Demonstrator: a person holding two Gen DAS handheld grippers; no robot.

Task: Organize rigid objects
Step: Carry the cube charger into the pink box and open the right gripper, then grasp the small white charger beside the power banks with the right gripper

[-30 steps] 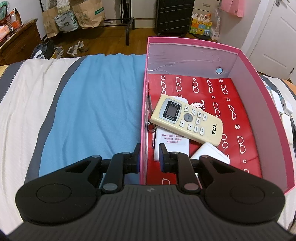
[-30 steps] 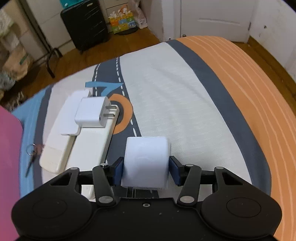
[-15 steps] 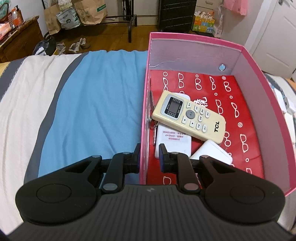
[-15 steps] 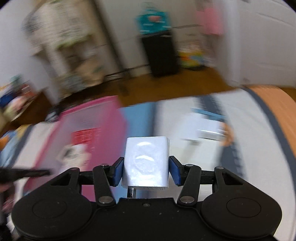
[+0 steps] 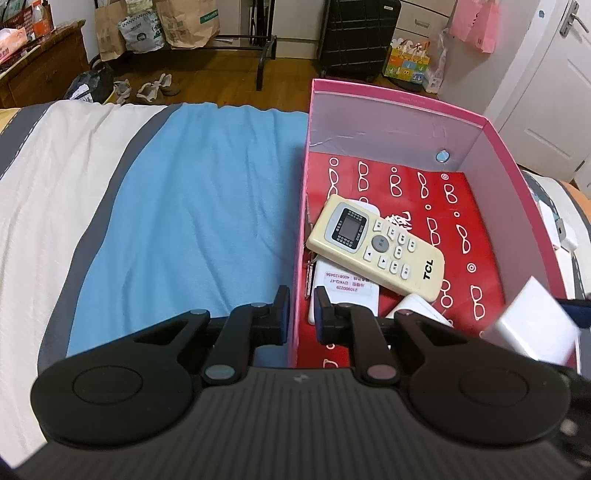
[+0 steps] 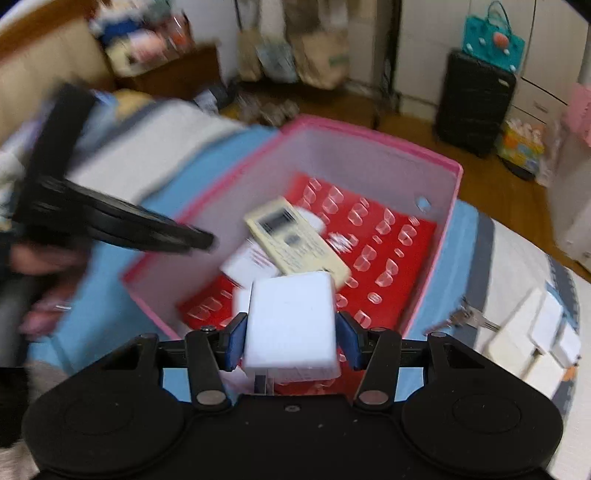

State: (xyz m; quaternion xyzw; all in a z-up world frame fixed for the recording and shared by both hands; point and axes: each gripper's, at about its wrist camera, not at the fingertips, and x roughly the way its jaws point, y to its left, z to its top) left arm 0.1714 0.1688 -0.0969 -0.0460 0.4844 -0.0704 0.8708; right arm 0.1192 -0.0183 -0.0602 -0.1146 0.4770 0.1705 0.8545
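Observation:
A pink box (image 5: 391, 107) with a red patterned floor lies on the bed. Inside lie a cream TCL remote (image 5: 376, 247), a white labelled device (image 5: 347, 290) under it, and another white block (image 5: 417, 308). My left gripper (image 5: 299, 314) is shut on the box's near left wall (image 5: 300, 236). My right gripper (image 6: 291, 341) is shut on a white charger block (image 6: 291, 325) and holds it above the box's near right corner; the block also shows in the left wrist view (image 5: 532, 325). The right wrist view is blurred.
White chargers and a power bank (image 6: 532, 339) and keys (image 6: 469, 319) lie on the bed right of the box. A black suitcase (image 5: 358, 33), paper bags (image 5: 184, 22) and shoes stand on the floor beyond the bed. A white door (image 5: 550, 81) is at the right.
My right gripper has swung left with the white block, from above the bed to above the pink box. The left gripper has kept its hold on the box wall.

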